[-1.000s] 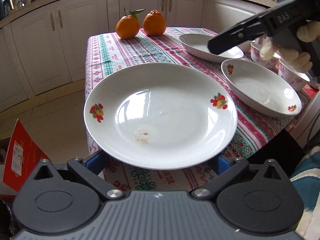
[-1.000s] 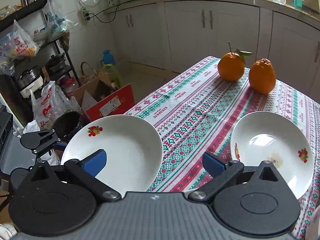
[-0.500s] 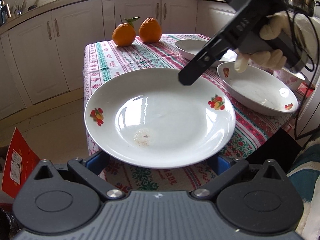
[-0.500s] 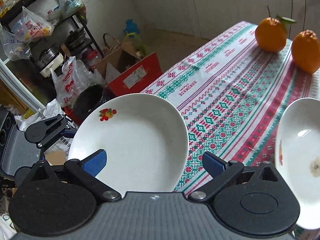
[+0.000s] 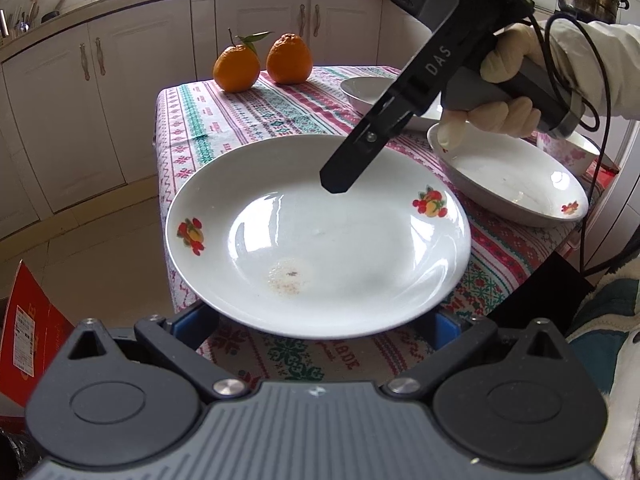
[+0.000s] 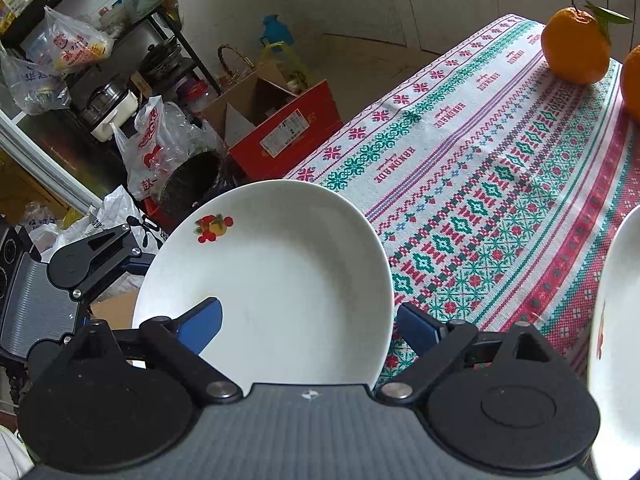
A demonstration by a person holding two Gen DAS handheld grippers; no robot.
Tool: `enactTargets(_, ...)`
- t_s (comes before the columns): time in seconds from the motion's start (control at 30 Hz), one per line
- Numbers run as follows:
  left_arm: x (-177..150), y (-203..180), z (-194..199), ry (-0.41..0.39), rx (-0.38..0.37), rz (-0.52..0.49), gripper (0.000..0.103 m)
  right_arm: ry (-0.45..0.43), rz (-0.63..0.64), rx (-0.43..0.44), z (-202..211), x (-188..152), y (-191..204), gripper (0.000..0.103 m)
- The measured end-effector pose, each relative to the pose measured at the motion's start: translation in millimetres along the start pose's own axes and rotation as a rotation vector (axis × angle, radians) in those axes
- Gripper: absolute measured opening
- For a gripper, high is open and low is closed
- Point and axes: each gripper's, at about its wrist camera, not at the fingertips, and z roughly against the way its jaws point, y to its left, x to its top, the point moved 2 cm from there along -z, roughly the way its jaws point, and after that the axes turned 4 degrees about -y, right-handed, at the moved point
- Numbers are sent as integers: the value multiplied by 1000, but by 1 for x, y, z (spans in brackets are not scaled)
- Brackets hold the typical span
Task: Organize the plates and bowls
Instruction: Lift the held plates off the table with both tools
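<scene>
Left to right, from your left wrist view: your left gripper sits at the near edge of the white plate. Its blue pads are hidden under the plate's rim on both sides, so I cannot tell whether it is clamped or loose. The plate is at the near left corner of the surface, overhanging the edge toward you, with fruit decals on the rim and a brownish stain in the well.

Two oranges stand at the far end of the cloth.

Your right gripper hangs tilted down over the plate, jaws wide and just been closing. In the right wrist view the plate lies between the pads: the left pad is over the plate's inner face, the right pad just off the rim. No pressure visible, so it's released, not grasping.

Your right hand, gloved, grips the handle.

Right of the plate: a second white plate on the cloth, a third behind it, and a pink-patterned bowl at the far right.
</scene>
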Motion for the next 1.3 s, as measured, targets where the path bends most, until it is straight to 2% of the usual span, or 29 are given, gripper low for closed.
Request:
enactTargets(0.27,1,1,-1,2,-3,-3,103,1,-11,19,0,1,-2,94)
enactTargets(0.43,1,-1,1,-7,-2,-20,102,9,-20,44,0,1,-3,86)
enactTargets(0.7,0,0,4,-11,-11,-21,100,9,-43,61,0,2,-9,80)
enactTargets(1.3,14,10,-3,-7,-14,-38,99,-14,-33,47,9,8,-15,79)
